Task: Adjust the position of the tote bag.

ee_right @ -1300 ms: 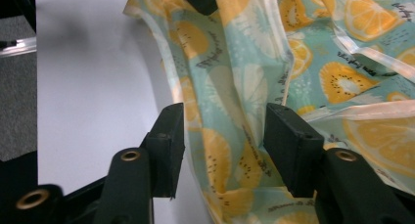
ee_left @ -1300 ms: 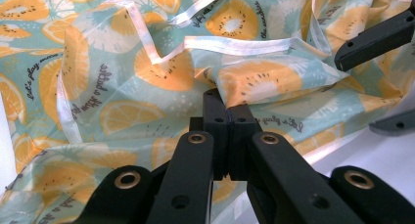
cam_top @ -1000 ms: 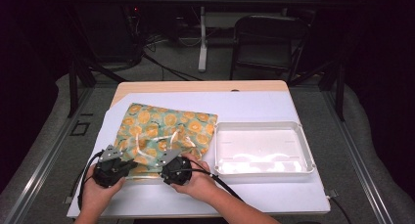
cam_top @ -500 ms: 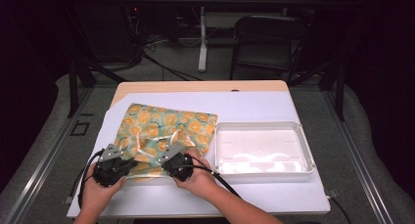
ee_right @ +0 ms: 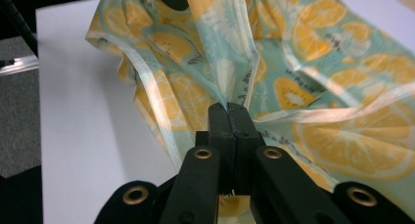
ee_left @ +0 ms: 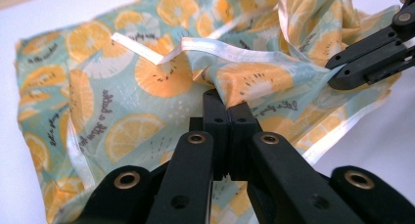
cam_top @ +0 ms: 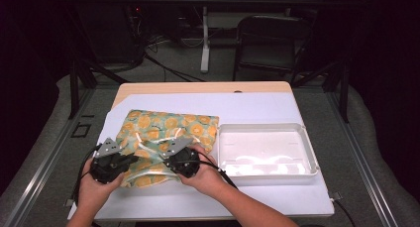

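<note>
A teal cloth (cam_top: pixel 168 127) printed with orange slices and edged in white lies on the left half of the white table top. My left gripper (cam_top: pixel 131 159) is shut on its near edge, and the fabric (ee_left: pixel 147 77) bunches up out of the closed jaws (ee_left: pixel 227 104). My right gripper (cam_top: pixel 166 161) is shut on the same edge a little to the right, with a fold of cloth (ee_right: pixel 342 87) rising from between its pads (ee_right: pixel 228 109). The right gripper's jaws (ee_left: pixel 337 72) also pinch the fabric at the right of the left gripper view. The near edge is lifted off the table.
A white rectangular tray (cam_top: pixel 267 126) stands to the right of the cloth. The white sheet (cam_top: pixel 247 108) covers a wooden table, whose far edge shows behind it. Dark floor, cables and a chair lie beyond.
Both hands have risen a little, and the cloth's near edge has come up with them, puckering between the two grippers.
</note>
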Demonstrator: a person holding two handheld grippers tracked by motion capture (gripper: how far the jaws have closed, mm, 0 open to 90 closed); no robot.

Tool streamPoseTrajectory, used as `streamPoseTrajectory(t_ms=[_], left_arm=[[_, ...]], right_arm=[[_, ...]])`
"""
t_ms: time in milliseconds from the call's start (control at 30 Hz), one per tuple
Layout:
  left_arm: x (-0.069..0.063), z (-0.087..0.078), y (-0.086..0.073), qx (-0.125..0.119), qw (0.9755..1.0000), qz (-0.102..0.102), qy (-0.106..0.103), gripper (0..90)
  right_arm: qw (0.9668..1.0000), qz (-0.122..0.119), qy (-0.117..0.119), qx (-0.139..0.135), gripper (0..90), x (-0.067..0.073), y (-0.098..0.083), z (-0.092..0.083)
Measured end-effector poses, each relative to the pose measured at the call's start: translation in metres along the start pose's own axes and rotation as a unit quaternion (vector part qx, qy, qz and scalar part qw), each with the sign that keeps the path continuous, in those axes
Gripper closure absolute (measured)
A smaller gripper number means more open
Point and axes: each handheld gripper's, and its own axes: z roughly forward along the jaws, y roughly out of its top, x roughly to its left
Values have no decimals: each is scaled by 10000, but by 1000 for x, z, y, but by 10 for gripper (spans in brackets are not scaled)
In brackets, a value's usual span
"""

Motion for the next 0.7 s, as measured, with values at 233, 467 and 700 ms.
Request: streamPoseTrajectory(t_ms=[233,467,700], left_arm=[[-4,-16,15,-96,9999,71,-41,900],[-17,-27,19,-65,9998,153,-119,900],[-21,-38,27,-70,9995,315,-36,900]], right_arm=[[9998,-61,81,-161,900,-1,17,-21],[9995,-183,153,-198,900,9,16,-37],[9993,-172,167,-274,900,11,22,-49]])
